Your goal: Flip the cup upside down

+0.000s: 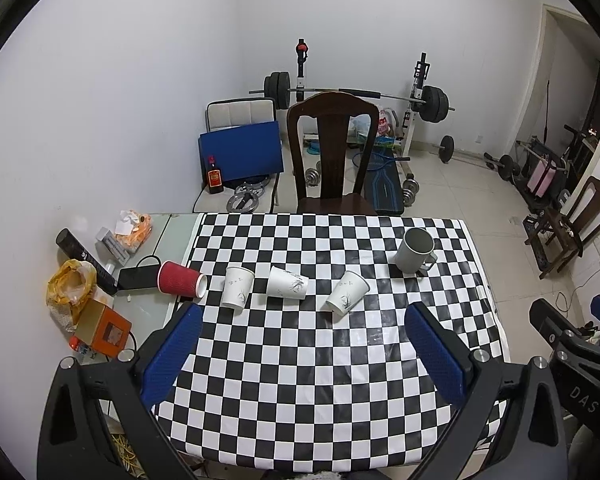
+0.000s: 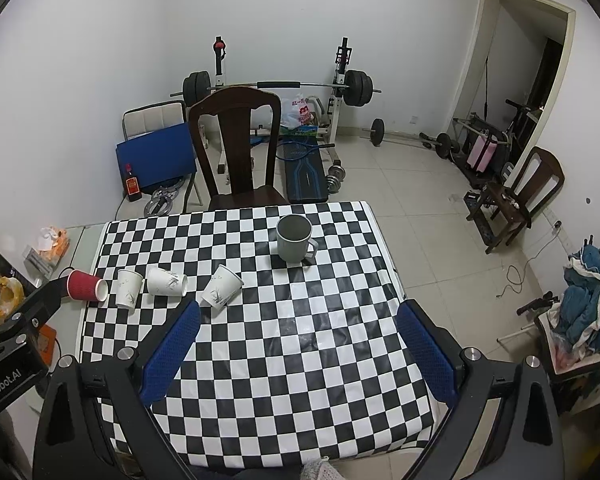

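Observation:
A grey mug (image 1: 414, 251) (image 2: 294, 237) stands upright, mouth up, at the far right of the checkered table (image 1: 320, 360) (image 2: 292, 352). Three white paper cups are in a row: one upright (image 1: 236, 288) (image 2: 128, 289), one on its side (image 1: 287, 283) (image 2: 167, 281), one tilted (image 1: 347, 293) (image 2: 221, 290). A red paper cup (image 1: 181, 280) (image 2: 85, 285) lies on its side at the left. My left gripper (image 1: 305, 316) is open and empty, above the near table. My right gripper (image 2: 299, 316) is open and empty too.
A dark wooden chair (image 1: 332, 160) (image 2: 240, 148) stands behind the table. Clutter sits left of the cloth: an orange box (image 1: 105, 330), a yellow bag (image 1: 70, 286), a black box (image 1: 85, 260). Gym equipment lies on the floor behind. The right gripper's body (image 1: 572, 356) shows at the left view's right edge.

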The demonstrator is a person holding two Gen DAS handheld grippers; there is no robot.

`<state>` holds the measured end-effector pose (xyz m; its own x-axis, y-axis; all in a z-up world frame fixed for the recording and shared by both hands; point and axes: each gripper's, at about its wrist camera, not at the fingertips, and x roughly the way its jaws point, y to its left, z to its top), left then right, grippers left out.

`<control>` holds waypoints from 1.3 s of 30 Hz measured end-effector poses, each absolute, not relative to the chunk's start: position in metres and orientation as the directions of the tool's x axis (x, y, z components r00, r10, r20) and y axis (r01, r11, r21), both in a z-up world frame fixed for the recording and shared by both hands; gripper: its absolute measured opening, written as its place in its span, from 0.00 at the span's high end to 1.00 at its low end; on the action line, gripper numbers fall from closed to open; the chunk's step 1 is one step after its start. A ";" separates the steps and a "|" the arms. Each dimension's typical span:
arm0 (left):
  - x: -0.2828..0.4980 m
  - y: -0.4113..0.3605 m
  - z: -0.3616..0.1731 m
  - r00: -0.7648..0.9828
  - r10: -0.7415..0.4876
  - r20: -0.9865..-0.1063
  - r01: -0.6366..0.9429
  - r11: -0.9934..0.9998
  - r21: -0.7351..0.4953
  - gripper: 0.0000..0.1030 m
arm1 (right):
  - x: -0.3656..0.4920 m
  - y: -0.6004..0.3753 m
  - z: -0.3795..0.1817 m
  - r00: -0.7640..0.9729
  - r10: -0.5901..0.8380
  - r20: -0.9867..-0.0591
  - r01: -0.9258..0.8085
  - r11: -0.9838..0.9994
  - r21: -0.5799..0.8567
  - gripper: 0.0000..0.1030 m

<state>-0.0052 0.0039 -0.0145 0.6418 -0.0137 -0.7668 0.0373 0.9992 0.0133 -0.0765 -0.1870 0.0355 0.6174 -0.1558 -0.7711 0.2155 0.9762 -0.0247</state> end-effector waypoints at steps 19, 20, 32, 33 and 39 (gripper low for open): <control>-0.004 0.005 -0.011 0.641 -0.023 -0.767 0.043 0.999 0.005 0.00 | -0.089 -0.174 0.038 0.631 -0.159 -0.759 0.218 0.976 -0.023 0.03; -0.004 0.004 -0.010 0.642 -0.026 -0.766 0.045 0.999 0.004 0.00 | -0.093 -0.173 0.043 0.634 -0.162 -0.756 0.218 0.976 -0.026 0.03; -0.017 -0.003 0.005 0.652 -0.026 -0.758 0.046 0.999 0.005 0.00 | -0.094 -0.172 0.049 0.639 -0.163 -0.752 0.217 0.976 -0.027 0.03; -0.018 -0.002 0.003 0.651 -0.027 -0.758 0.046 0.999 0.005 0.00 | -0.094 -0.172 0.050 0.639 -0.162 -0.752 0.217 0.976 -0.026 0.03; -0.018 -0.001 0.002 0.652 -0.026 -0.758 0.046 0.999 0.006 0.00 | -0.095 -0.171 0.050 0.640 -0.164 -0.750 0.218 0.975 -0.027 0.03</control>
